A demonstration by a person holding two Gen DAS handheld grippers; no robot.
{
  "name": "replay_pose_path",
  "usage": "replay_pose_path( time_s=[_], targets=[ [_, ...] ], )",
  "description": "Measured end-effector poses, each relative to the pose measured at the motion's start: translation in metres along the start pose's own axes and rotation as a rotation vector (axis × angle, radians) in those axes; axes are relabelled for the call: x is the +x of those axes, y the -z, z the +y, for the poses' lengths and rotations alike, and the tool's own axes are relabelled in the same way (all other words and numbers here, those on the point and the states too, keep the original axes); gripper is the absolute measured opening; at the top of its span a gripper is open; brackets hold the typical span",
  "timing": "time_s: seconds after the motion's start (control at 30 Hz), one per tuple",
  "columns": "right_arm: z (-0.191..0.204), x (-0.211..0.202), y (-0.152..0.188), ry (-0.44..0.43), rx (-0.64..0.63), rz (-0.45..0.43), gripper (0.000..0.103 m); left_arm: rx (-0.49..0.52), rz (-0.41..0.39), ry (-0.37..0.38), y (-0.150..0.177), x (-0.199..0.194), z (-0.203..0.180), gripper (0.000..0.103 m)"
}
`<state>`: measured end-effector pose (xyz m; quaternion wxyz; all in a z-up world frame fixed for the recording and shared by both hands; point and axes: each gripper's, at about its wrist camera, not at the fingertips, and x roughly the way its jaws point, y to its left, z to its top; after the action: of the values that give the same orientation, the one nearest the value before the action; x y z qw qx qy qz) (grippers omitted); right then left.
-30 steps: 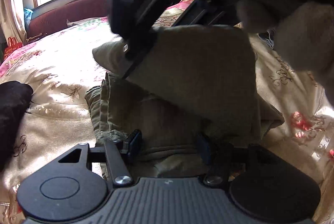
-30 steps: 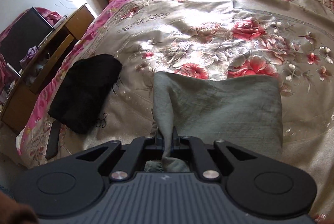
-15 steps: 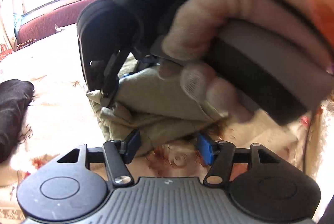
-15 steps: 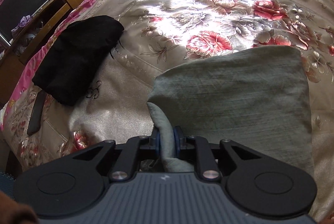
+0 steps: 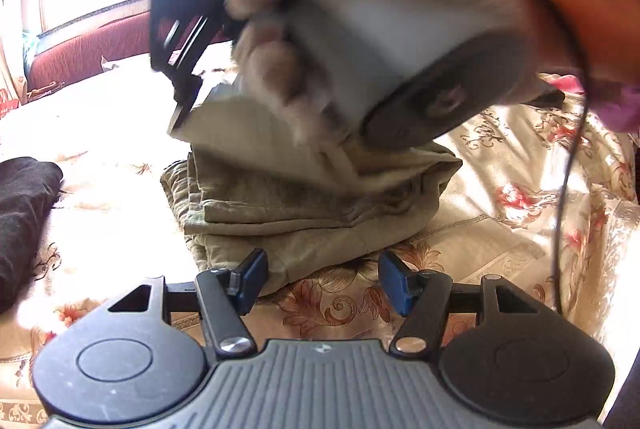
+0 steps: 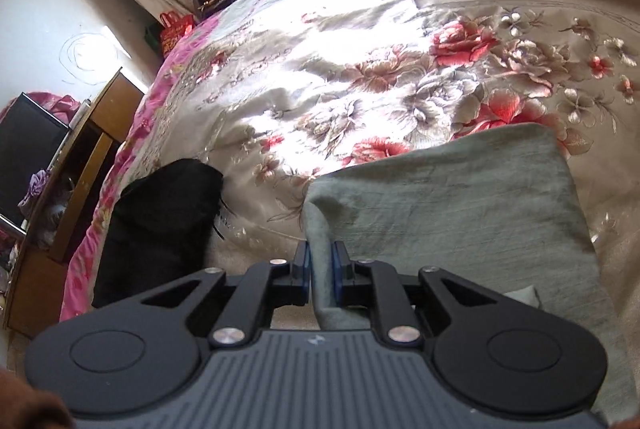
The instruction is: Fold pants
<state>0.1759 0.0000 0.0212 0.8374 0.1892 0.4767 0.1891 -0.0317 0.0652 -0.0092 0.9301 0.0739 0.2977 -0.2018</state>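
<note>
The olive-green pants (image 5: 304,213) lie folded in a thick stack on the floral bedspread. My left gripper (image 5: 322,283) is open and empty, just in front of the stack's near edge. My right gripper (image 6: 320,267) is shut on a fold of the pants (image 6: 460,197) and holds the top layer over the stack. In the left wrist view the right gripper (image 5: 180,117) and the gloved hand around it hang blurred above the pants and hide their far part.
A black garment (image 6: 160,221) lies on the bed left of the pants; it also shows in the left wrist view (image 5: 20,221). A wooden desk (image 6: 72,189) stands beside the bed's left edge. A dark red headboard (image 5: 88,53) runs under the window.
My left gripper has pulled back from the pants, so bedspread now shows between its fingers. My right gripper has carried the gripped fold further over the stack.
</note>
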Motion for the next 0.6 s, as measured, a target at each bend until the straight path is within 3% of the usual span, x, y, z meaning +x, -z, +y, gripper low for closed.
replay_pose_path(
  time_s=[0.1, 0.2, 0.3, 0.4, 0.5, 0.6],
  targets=[
    [0.001, 0.012, 0.008, -0.039, 0.011, 0.085, 0.015, 0.011, -0.002, -0.005, 0.002, 0.000, 0.002, 0.074],
    [0.004, -0.005, 0.004, -0.037, -0.064, 0.049, 0.016, 0.002, -0.006, -0.001, 0.002, 0.000, 0.005, 0.074],
    [0.003, -0.024, -0.005, 0.019, -0.194, -0.003, 0.030, -0.019, -0.018, 0.001, 0.000, -0.005, 0.007, 0.074],
    [-0.001, -0.028, -0.016, 0.112, -0.300, -0.034, 0.032, -0.048, -0.022, -0.026, -0.002, -0.012, 0.010, 0.074],
    [-0.006, -0.025, -0.020, 0.056, -0.275, 0.001, 0.032, -0.087, -0.053, -0.084, -0.003, -0.029, 0.015, 0.074],
    [0.009, -0.012, -0.013, 0.022, -0.358, 0.025, 0.032, -0.131, -0.095, -0.130, -0.007, -0.044, 0.020, 0.074]
  ],
)
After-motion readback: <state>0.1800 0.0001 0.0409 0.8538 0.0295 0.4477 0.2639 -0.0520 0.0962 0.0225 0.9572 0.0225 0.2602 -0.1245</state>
